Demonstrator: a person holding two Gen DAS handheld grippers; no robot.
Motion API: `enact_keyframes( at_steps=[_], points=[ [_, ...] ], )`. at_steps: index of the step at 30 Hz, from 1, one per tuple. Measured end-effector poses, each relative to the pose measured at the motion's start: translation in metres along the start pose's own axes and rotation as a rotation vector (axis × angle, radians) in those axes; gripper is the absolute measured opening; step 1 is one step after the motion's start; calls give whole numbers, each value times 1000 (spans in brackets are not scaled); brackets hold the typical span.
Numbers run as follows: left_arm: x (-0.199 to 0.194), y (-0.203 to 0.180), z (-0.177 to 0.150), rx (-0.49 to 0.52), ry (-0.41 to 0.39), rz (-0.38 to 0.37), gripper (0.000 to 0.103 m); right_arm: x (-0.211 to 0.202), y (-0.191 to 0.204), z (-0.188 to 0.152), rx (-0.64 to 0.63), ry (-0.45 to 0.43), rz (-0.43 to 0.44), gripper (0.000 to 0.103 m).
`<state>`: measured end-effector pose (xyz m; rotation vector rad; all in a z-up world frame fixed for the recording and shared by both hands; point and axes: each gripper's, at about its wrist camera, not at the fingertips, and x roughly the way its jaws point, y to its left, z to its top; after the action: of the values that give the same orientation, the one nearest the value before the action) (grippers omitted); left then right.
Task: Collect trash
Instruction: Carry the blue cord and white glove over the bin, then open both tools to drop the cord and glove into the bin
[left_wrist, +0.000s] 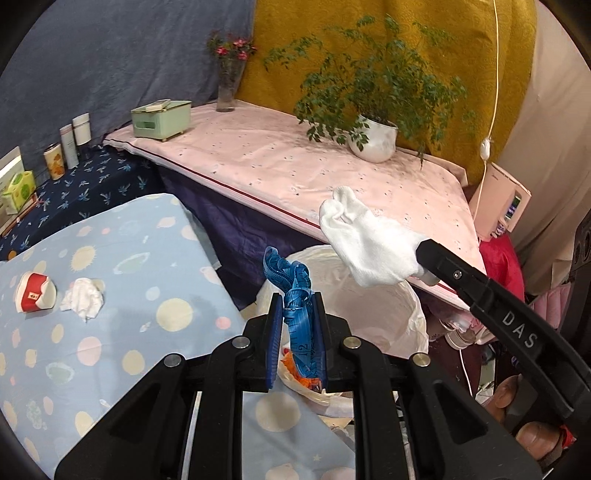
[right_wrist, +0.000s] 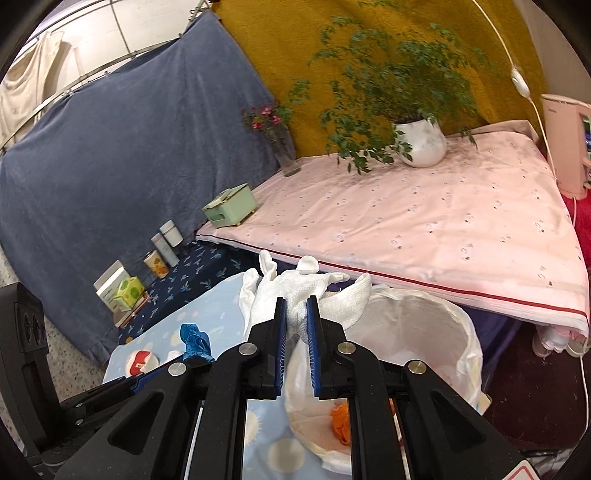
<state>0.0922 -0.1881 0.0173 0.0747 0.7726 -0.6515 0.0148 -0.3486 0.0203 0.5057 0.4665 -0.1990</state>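
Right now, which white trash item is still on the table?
The crumpled white tissue beside the crushed red-and-white paper cup; the white cloth is in the right claw.

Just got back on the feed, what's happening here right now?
Trash collecting, mid-carry. The left gripper is clamped on a crumpled blue measuring tape; the right gripper is clamped on a white cloth sock. Both are at the white-lined trash bin. A crushed red-and-white paper cup and a white tissue wad lie on the spotted blue cloth.
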Motion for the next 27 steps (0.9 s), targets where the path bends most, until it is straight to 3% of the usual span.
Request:
enact_keyframes(
  at_steps=[12, 16, 19, 27],
  points=[
    [30, -28, -4, 42, 52, -33, 17, 4, -36, -8, 45, 16, -38, 12],
    [35, -31, -5, 34, 40, 1, 50, 6, -40, -10, 46, 13, -72, 23],
    [37, -28, -7, 29, 43, 13, 51, 5, -43, -10, 54, 6, -78, 32],
    [33, -14, -8, 5, 39, 34, 51, 7, -32, -10, 36, 13, -68, 34]
  ],
)
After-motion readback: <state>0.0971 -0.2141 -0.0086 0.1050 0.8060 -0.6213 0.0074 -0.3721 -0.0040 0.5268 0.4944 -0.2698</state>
